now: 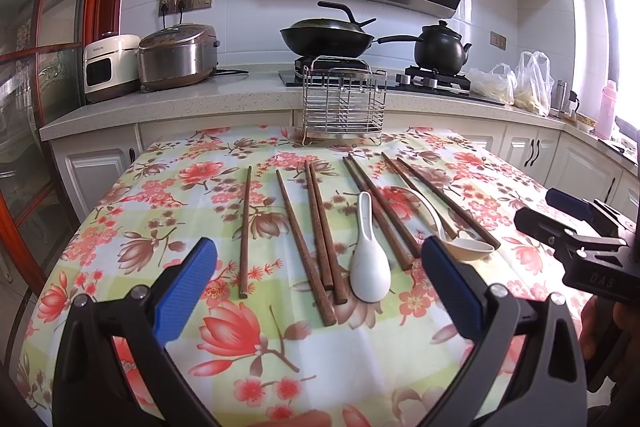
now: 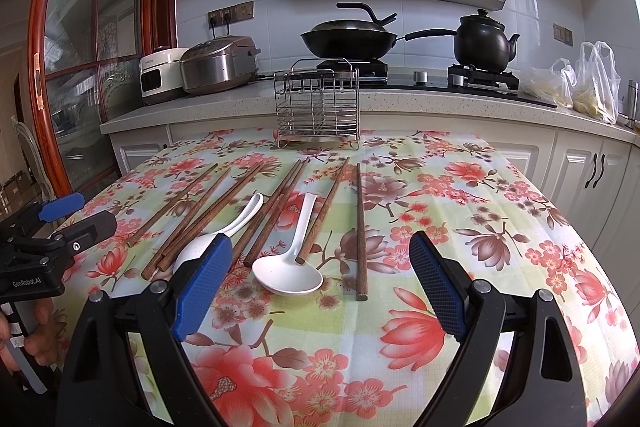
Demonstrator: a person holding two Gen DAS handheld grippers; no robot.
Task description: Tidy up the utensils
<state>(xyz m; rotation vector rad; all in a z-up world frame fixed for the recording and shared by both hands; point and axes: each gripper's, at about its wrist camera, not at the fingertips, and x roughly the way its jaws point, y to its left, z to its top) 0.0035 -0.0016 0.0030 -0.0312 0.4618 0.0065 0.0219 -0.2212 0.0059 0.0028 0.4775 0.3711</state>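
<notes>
Chopsticks (image 1: pixel 316 227) and two white spoons are lying in a loose row on the flowery tablecloth (image 1: pixel 168 187) — flat and apart, so each one is easy to pick. One spoon (image 2: pixel 290 265) is sitting near the middle, and the other spoon (image 1: pixel 444 223) is resting across some sticks. Behind them, at the far edge of the table, the wire rack (image 2: pixel 317 107) is standing up and waiting, likely as their home. The left gripper (image 1: pixel 320 283) is hanging over the sticks with its blue fingers spread wide, holding nothing. The right gripper (image 2: pixel 320 279) is also spread wide and holding nothing — probably getting ready to grab the first piece.
</notes>
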